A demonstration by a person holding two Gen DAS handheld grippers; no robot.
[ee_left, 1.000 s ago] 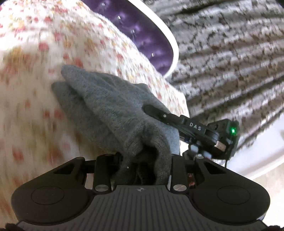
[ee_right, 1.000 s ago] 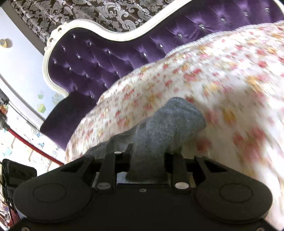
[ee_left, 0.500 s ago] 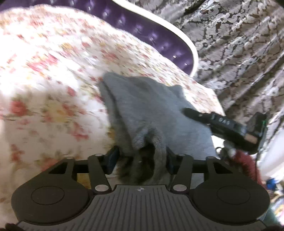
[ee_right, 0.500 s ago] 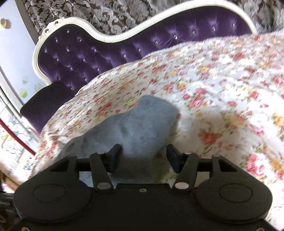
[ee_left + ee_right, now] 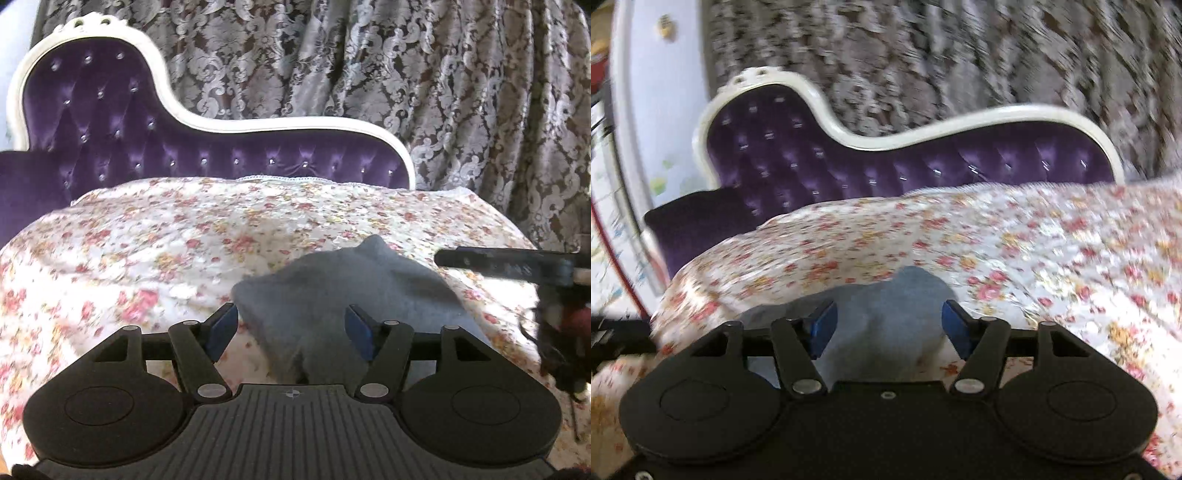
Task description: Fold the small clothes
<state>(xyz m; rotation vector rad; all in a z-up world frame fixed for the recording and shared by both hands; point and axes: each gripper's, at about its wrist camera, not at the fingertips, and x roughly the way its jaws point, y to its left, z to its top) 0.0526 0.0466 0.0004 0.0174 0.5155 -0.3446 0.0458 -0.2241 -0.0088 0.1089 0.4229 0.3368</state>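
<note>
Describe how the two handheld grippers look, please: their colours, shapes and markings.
Both are black. Left gripper: ribbed grey-black top with a small round mark, two round lobes, silver pivot pins, blue fingers. Right gripper: smooth black top, the same lobes, pins and blue fingers.

Both my wrist views sit low and close over the floral bedspread (image 5: 155, 236), facing the purple headboard (image 5: 923, 166) at its far edge; both share the grey garment (image 5: 332, 295).

the grey garment (image 5: 343, 295) is soft, matt knit. the bedspread (image 5: 155, 251) is floral cotton-like cloth. the headboard (image 5: 110, 122) is glossy tufted purple velvet, framed in smooth white. the curtain (image 5: 443, 92) is shiny damask.
</note>
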